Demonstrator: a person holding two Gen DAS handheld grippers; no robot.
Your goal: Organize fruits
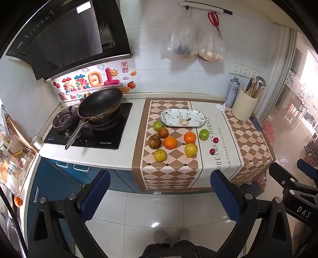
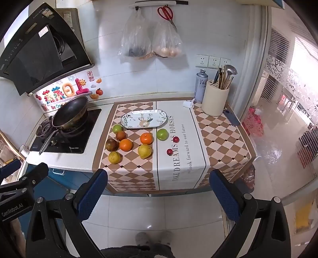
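Observation:
Several fruits lie loose on a checked cloth point(image 1: 171, 170) over the counter: two oranges point(image 1: 170, 142) point(image 2: 146, 138), two green apples point(image 1: 204, 134) point(image 2: 162, 134), yellow fruits point(image 1: 191, 150) point(image 2: 114, 157), dark brownish fruits point(image 1: 154, 141) point(image 2: 111, 144) and two small red ones point(image 1: 215, 140) point(image 2: 169, 152). Behind them rests an oval patterned plate point(image 1: 200, 115) point(image 2: 159, 114), with nothing on it. My left gripper point(image 1: 160, 194) and right gripper point(image 2: 159, 190) both hang open over the floor in front of the counter, well short of the fruit, holding nothing.
A wok point(image 1: 100, 105) sits on the gas hob point(image 1: 87, 137) at left. A utensil holder point(image 2: 215, 102) and a spray can point(image 2: 200, 85) stand at the back right. Plastic bags point(image 2: 137, 39) and red scissors point(image 2: 166, 12) hang on the wall. The person's slippers point(image 2: 153, 238) are on the tiled floor.

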